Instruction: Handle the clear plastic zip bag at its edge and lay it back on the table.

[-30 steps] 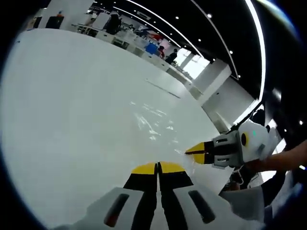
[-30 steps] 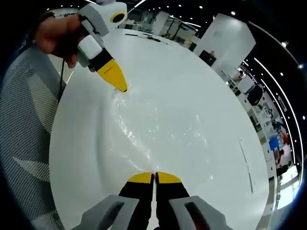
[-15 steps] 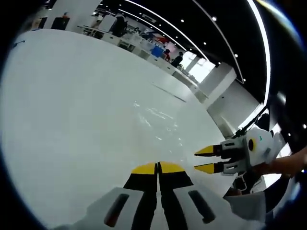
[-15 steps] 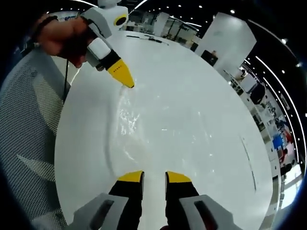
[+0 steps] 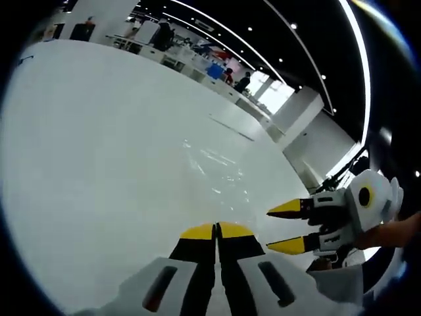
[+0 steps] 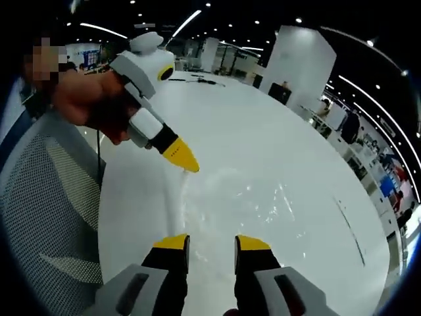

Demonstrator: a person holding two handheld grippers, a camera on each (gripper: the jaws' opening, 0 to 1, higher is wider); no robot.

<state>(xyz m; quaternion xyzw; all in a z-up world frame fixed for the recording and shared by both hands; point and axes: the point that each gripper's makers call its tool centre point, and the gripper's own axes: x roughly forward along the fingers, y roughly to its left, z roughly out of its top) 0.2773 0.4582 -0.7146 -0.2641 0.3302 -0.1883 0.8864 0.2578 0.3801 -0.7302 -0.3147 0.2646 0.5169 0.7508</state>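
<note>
1. Broadly, white counter (image 5: pixel 99 151) carries everything; a mesh chair back (image 6: pixel 46 217) sits beside its edge.
2. Clear zip bag (image 6: pixel 243 204) lies flat on counter, glare on its creases; seen too in left gripper view (image 5: pixel 210 168).
3. Left gripper (image 5: pixel 216 230): fingers pressed together, pinching bag's near edge.
4. Right gripper (image 6: pixel 212 243): fingers spread apart w/ nothing between, just above bag.
</note>
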